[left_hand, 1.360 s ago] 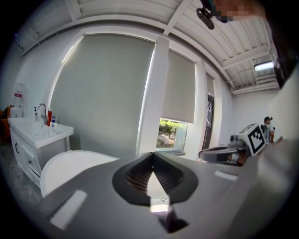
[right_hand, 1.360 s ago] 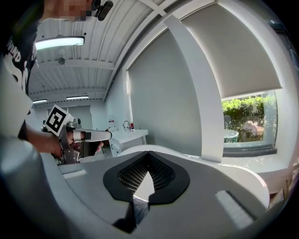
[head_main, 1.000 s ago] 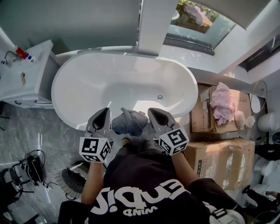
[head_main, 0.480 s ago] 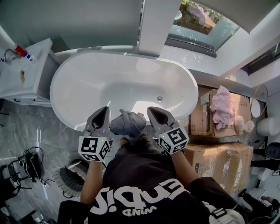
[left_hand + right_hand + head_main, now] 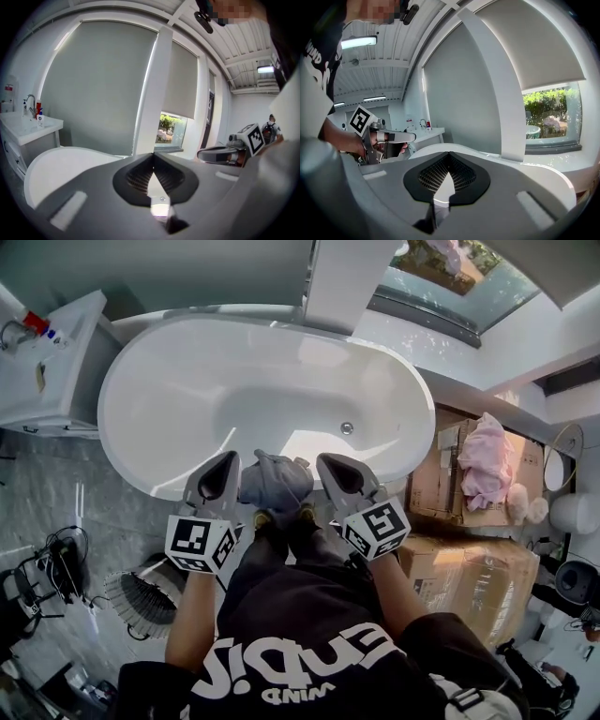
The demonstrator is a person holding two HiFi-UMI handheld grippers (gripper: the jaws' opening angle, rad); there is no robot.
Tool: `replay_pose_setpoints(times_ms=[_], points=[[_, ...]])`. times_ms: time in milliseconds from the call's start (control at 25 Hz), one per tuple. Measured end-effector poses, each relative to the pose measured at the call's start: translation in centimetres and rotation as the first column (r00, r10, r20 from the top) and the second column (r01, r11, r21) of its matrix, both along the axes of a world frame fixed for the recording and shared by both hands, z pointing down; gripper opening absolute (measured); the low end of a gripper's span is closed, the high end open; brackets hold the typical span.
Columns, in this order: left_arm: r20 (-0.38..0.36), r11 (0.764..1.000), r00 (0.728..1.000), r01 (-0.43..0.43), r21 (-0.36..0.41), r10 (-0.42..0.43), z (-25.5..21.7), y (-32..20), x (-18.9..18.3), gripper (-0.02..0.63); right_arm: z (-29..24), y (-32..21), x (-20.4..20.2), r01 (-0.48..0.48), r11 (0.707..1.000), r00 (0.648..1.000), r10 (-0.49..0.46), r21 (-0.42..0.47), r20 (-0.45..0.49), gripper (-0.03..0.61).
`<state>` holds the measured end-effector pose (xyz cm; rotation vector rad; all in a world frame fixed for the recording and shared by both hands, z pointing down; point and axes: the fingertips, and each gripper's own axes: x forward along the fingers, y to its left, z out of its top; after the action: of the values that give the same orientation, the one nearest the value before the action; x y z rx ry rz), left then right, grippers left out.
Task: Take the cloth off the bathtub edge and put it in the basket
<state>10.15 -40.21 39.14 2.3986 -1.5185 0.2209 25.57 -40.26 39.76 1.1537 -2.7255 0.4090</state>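
Note:
A crumpled grey cloth (image 5: 275, 479) lies on the near edge of the white bathtub (image 5: 122, 465). In the head view my left gripper (image 5: 228, 457) is just left of the cloth and my right gripper (image 5: 323, 461) just right of it, both at rim height. Neither touches the cloth that I can see. In the left gripper view the jaws (image 5: 153, 154) meet at their tips with nothing between them, and the right gripper (image 5: 220, 152) shows beside them. The right gripper view shows its jaws (image 5: 449, 153) also closed and empty, above the tub rim (image 5: 534, 168).
A ribbed basket (image 5: 150, 601) stands on the floor at the lower left. A white vanity with a tap (image 5: 47, 362) is at the tub's left end. Cardboard boxes (image 5: 469, 568) with a pink cloth (image 5: 487, 460) on top stand at the right.
The head view has shifted a little towards the tub. Both grippers stay shut on either side of the cloth, which has not moved.

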Motion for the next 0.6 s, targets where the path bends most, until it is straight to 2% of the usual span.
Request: replay_pose_setpoints(times_ms=[280,600], points=[[0.034,0.998,0.999,-0.007,-0.059,0.009,4.0,-0.2,0.3,-0.002,4.3,-0.1,-0.1,0.021,0.998,1.0,-0.021,-0.061,-0.008,0.009],[0.006,0.989,0.999,-0.034,-0.143,0.035,10.1,0.6,1.0,-0.003,8.9,0.9,-0.4,0.013,0.993,0.999,-0.017,-0.114,-0.037,0.009]])
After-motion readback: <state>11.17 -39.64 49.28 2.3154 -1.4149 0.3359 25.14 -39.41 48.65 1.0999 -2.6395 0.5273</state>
